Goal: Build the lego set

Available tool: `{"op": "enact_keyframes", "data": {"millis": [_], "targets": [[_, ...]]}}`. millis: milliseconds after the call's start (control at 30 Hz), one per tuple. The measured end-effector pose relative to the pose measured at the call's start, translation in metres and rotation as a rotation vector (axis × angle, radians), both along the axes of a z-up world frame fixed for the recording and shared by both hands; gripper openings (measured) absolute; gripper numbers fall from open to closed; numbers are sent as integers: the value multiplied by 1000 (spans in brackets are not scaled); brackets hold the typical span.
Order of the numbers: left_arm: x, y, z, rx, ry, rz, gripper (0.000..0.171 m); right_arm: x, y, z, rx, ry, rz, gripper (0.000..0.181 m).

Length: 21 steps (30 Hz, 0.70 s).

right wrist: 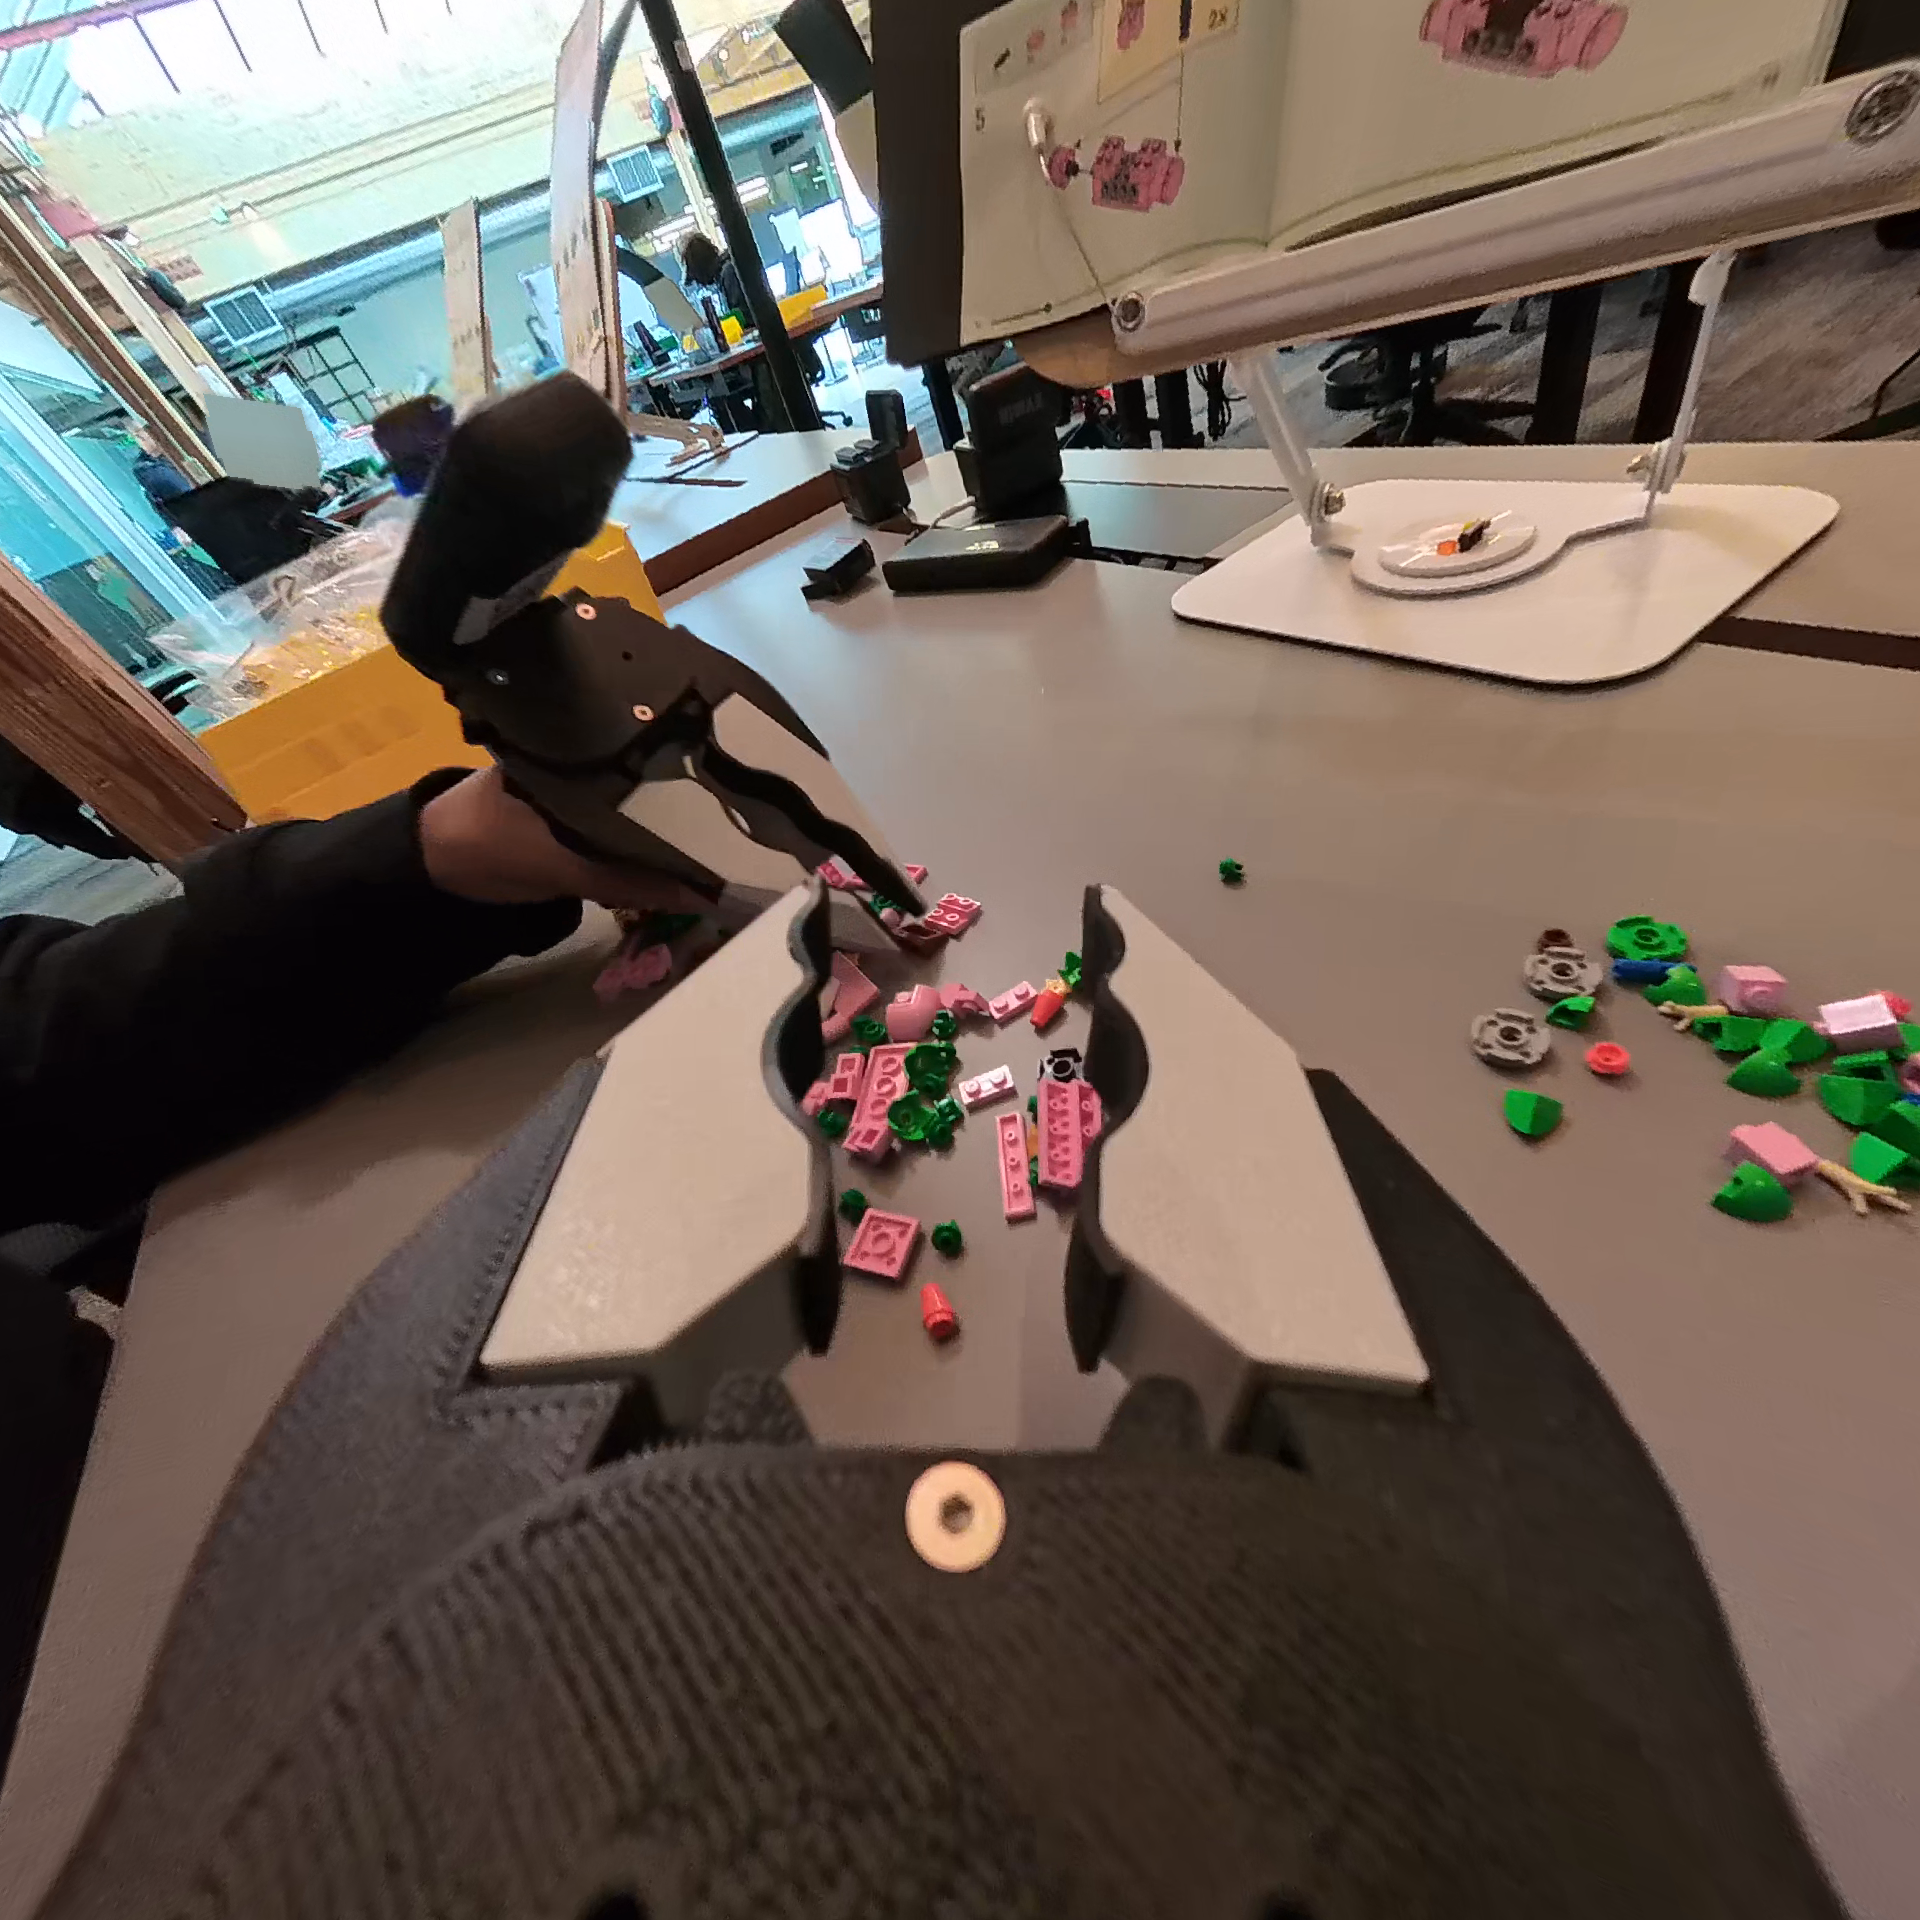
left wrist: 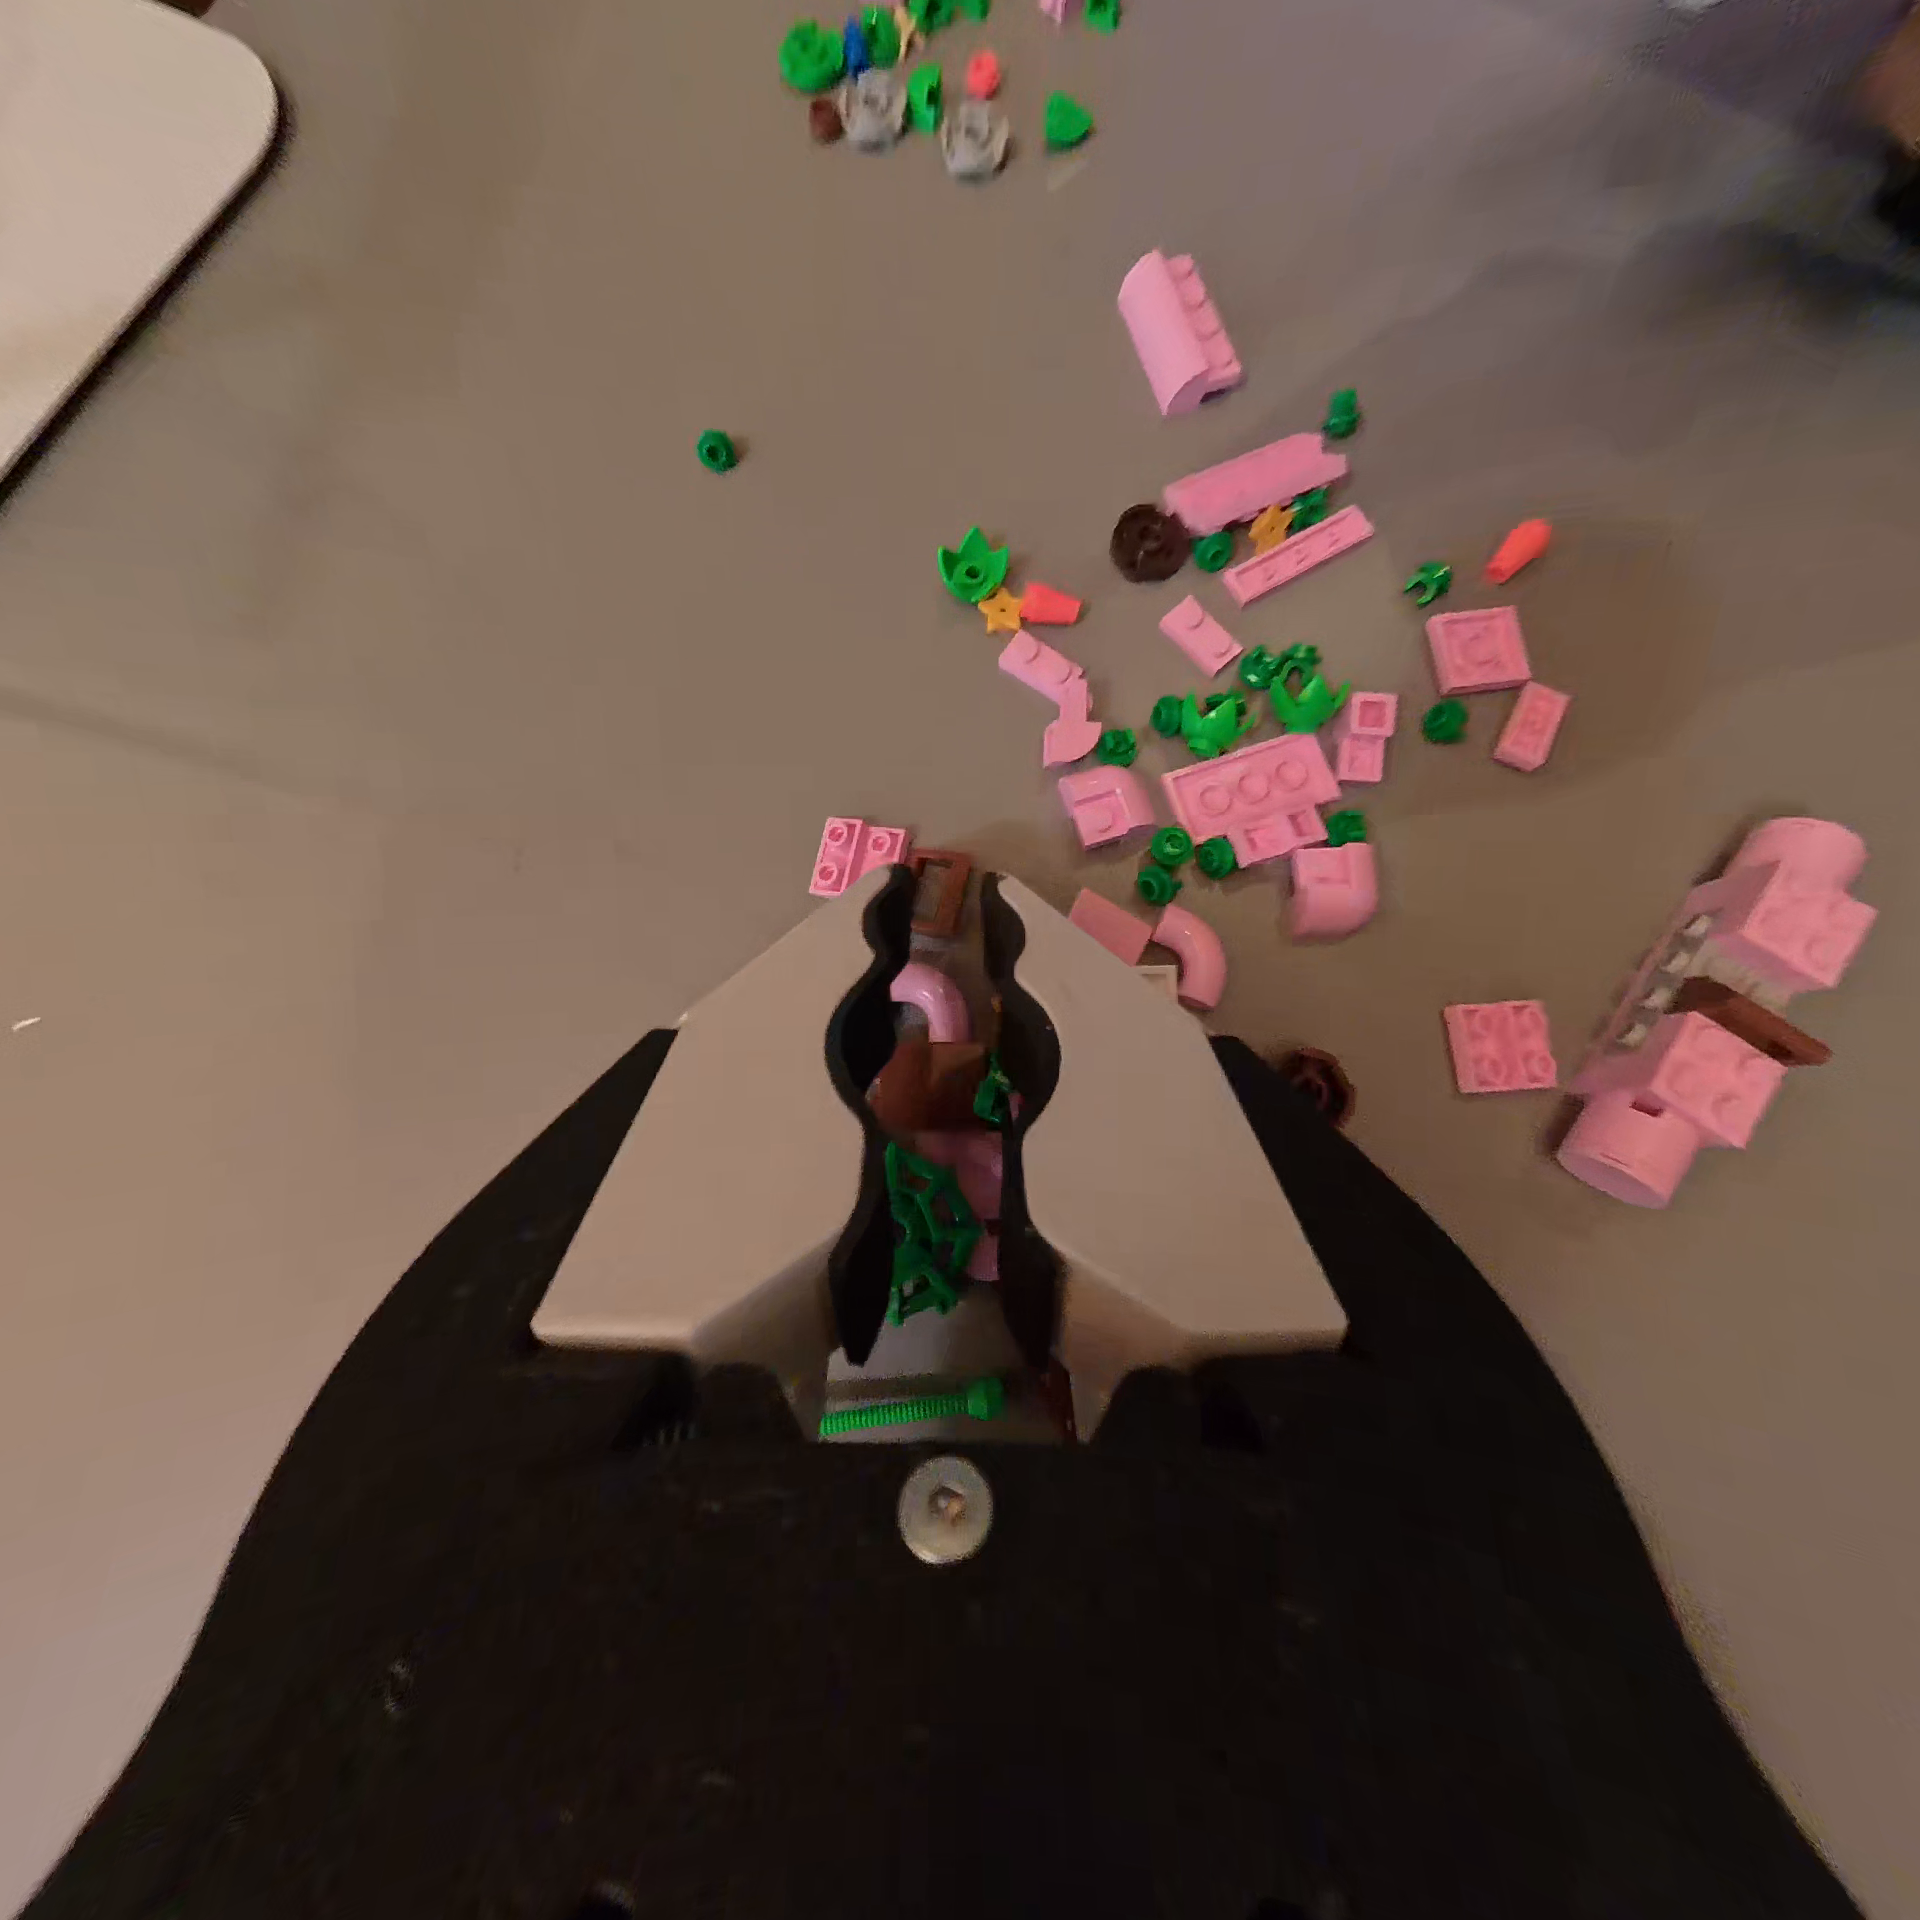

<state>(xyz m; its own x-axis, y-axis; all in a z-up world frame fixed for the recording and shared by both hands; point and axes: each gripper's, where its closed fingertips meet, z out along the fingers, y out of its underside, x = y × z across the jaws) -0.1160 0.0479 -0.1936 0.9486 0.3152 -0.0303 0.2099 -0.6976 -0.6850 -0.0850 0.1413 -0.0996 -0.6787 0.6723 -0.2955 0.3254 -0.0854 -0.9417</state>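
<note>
My left gripper (left wrist: 942, 883) points down at the grey table, its tips closed on a small brown frame piece (left wrist: 938, 891) that rests on the table beside a pink 2x2 plate (left wrist: 854, 854). The right wrist view shows the left gripper (right wrist: 914, 920) from the side, a hand holding it, tips on the brown piece (right wrist: 921, 935). My right gripper (right wrist: 956, 909) is open and empty, hovering over the loose pile of pink and green pieces (right wrist: 935, 1101). A part-built pink assembly (left wrist: 1714, 1008) with a brown plate lies to the right of the pile.
A second pile of green domes, grey round plates and pink bricks (right wrist: 1766, 1060) lies at the right. An instruction booklet (right wrist: 1351, 125) sits on a white stand whose base (right wrist: 1507, 592) is at the far side of the table. A yellow bin (right wrist: 343, 707) is off the table's left edge. The left gripper's tips are roughly 15 cm from the right gripper's.
</note>
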Motion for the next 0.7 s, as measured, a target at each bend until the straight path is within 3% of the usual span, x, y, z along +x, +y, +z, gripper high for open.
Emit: {"op": "enact_keyframes", "data": {"millis": [133, 200, 333, 400, 500, 600, 700], "targets": [[4, 1, -4, -13, -13, -6, 1, 2, 0, 6, -25, 7, 6, 47], [4, 3, 9, 51, 20, -23, 1, 3, -1, 8, -37, 8, 10, 47], [54, 19, 64, 356, 135, -343, 1, 8, -7, 10, -47, 19, 55, 49], [79, 17, 86, 471, 208, -456, 0, 20, -21, 14, -76, 18, 159, 48], [100, 11, 112, 612, 216, -517, 0, 51, -47, 25, -238, -57, 417, 25], [121, 10, 129, 708, 184, -583, 0, 80, -61, 37, -466, -203, 672, 27], [138, 13, 137, 754, 187, -625, 0, 78, -62, 43, -678, -327, 733, 32]]}}
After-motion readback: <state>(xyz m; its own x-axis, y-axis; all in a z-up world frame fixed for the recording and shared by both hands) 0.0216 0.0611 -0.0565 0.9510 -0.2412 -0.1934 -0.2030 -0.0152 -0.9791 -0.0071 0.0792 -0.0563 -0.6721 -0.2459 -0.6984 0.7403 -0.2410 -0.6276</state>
